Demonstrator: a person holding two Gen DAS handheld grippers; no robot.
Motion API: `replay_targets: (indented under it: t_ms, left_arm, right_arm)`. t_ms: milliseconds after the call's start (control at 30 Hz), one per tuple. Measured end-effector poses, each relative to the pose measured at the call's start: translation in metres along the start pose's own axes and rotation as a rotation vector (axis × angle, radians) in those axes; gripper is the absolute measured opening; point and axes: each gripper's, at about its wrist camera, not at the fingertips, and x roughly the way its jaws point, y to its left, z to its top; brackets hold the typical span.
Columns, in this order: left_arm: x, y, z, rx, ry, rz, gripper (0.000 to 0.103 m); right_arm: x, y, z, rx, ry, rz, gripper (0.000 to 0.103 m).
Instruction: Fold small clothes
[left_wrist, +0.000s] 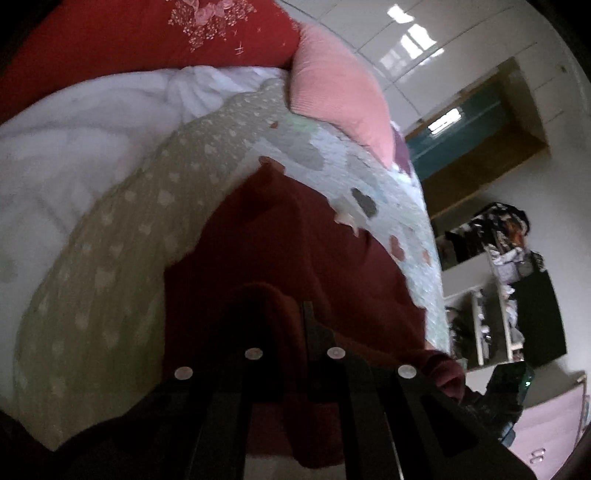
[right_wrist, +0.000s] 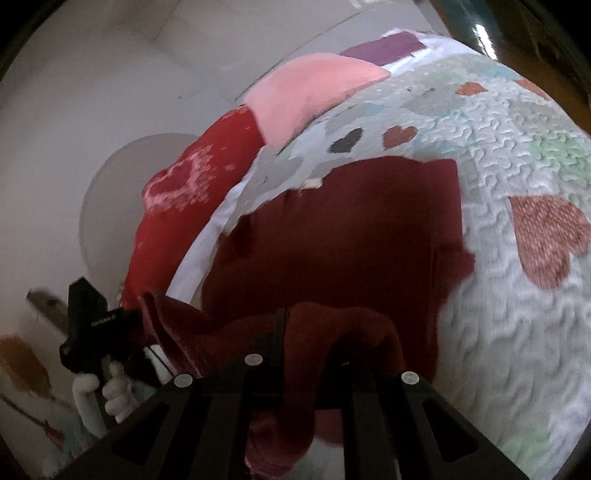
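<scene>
Left gripper: jaws closed on a bunched edge of the dark red garment, fingers aimed toward 12 o'clock, lifted over the bed.
Right gripper: jaws pinched on a fold of the same garment, cloth draped across the fingers.
Gloved hand: at 8 o'clock in the right view, wrapped round the other gripper's handle.
Garment: spread on the heart-patterned quilt, near edge raised.
Pink pillow: at 12 o'clock, beyond the garment.
Red cushion: at 10 o'clock.
</scene>
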Motion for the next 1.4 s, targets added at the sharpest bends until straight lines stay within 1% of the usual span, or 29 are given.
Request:
replay_targets:
  t_ms: [233,300,367,433,500,533,567,600,633,700,733,767,800,867,933,1000,1033,1067,1133,1167,1200,1267,1300,1333,1367,1400]
  left_arm:
    - [0.047,-0.01,0.052,0.023,0.023,0.044,0.005]
    - [0.067,-0.006,0.066,-0.019,0.056,0.017,0.005]
    - [0.082,0.003,0.077,-0.085,0.087,-0.037,0.006]
    - [0.09,0.015,0.083,-0.163,0.111,-0.127,0.01]
    - [0.093,0.022,0.089,-0.221,0.123,-0.232,0.025]
    - [0.091,0.023,0.092,-0.236,0.112,-0.266,0.028]
    - [0.09,0.022,0.094,-0.241,0.105,-0.279,0.034]
    - [0.088,0.021,0.097,-0.244,0.089,-0.297,0.04]
    - [0.085,0.019,0.099,-0.248,0.076,-0.307,0.042]
    - [0.078,0.017,0.107,-0.264,0.029,-0.313,0.047]
    - [0.075,0.017,0.11,-0.275,0.011,-0.308,0.048]
    - [0.069,0.016,0.114,-0.279,-0.018,-0.287,0.049]
    - [0.066,0.014,0.116,-0.269,-0.03,-0.26,0.049]
    - [0.059,0.003,0.117,-0.2,-0.041,-0.173,0.049]
    - [0.056,-0.006,0.113,-0.131,-0.042,-0.116,0.049]
    - [0.056,-0.022,0.1,-0.03,-0.023,-0.066,0.049]
    - [0.057,-0.025,0.094,-0.002,-0.013,-0.057,0.049]
    - [0.059,-0.029,0.085,0.037,0.001,-0.042,0.05]
    - [0.06,-0.032,0.068,0.106,0.016,0.014,0.05]
    - [0.063,-0.029,0.06,0.134,0.02,0.06,0.05]
    - [0.067,-0.025,0.054,0.159,0.023,0.119,0.049]
    - [0.072,-0.012,0.048,0.177,0.015,0.19,0.049]
    - [0.072,-0.003,0.048,0.174,0.01,0.206,0.041]
    - [0.071,0.004,0.048,0.164,0.011,0.201,0.037]
    - [0.066,0.011,0.05,0.145,0.011,0.19,0.032]
    - [0.058,0.018,0.051,0.116,0.005,0.176,0.031]
  right_arm:
    - [0.034,-0.034,0.053,0.113,-0.009,-0.007,0.008]
    - [0.046,-0.044,0.067,0.149,-0.014,-0.01,0.009]
    - [0.057,-0.059,0.081,0.218,-0.026,-0.007,0.011]
    - [0.065,-0.073,0.088,0.296,-0.021,0.029,0.017]
    - [0.07,-0.088,0.093,0.374,-0.041,0.083,0.034]
    - [0.07,-0.093,0.094,0.402,-0.056,0.106,0.04]
    - [0.069,-0.1,0.095,0.438,-0.084,0.134,0.053]
    - [0.068,-0.105,0.096,0.461,-0.111,0.152,0.061]
    - [0.066,-0.111,0.097,0.485,-0.136,0.172,0.063]
    - [0.064,-0.117,0.1,0.518,-0.163,0.178,0.064]
    - [0.063,-0.117,0.102,0.521,-0.173,0.17,0.065]
    - [0.06,-0.118,0.105,0.52,-0.192,0.15,0.07]
    - [0.056,-0.119,0.107,0.517,-0.207,0.132,0.076]
    - [0.048,-0.117,0.11,0.51,-0.232,0.077,0.08]
    - [0.039,-0.108,0.112,0.464,-0.248,0.04,0.08]
    - [0.029,-0.09,0.112,0.359,-0.252,-0.017,0.08]
    - [0.027,-0.077,0.111,0.289,-0.239,-0.058,0.08]
    - [0.028,-0.067,0.108,0.235,-0.219,-0.085,0.079]
    - [0.032,-0.047,0.099,0.138,-0.18,-0.113,0.072]
    - [0.035,-0.034,0.09,0.068,-0.149,-0.128,0.067]
    - [0.037,-0.027,0.082,0.028,-0.131,-0.143,0.064]
    - [0.046,-0.015,0.06,-0.072,-0.069,-0.191,0.058]
    - [0.05,-0.015,0.052,-0.092,-0.041,-0.207,0.055]
    - [0.053,-0.019,0.044,-0.103,-0.026,-0.234,0.053]
    - [0.052,-0.025,0.039,-0.11,-0.03,-0.246,0.043]
    - [0.05,-0.029,0.038,-0.119,-0.038,-0.26,0.034]
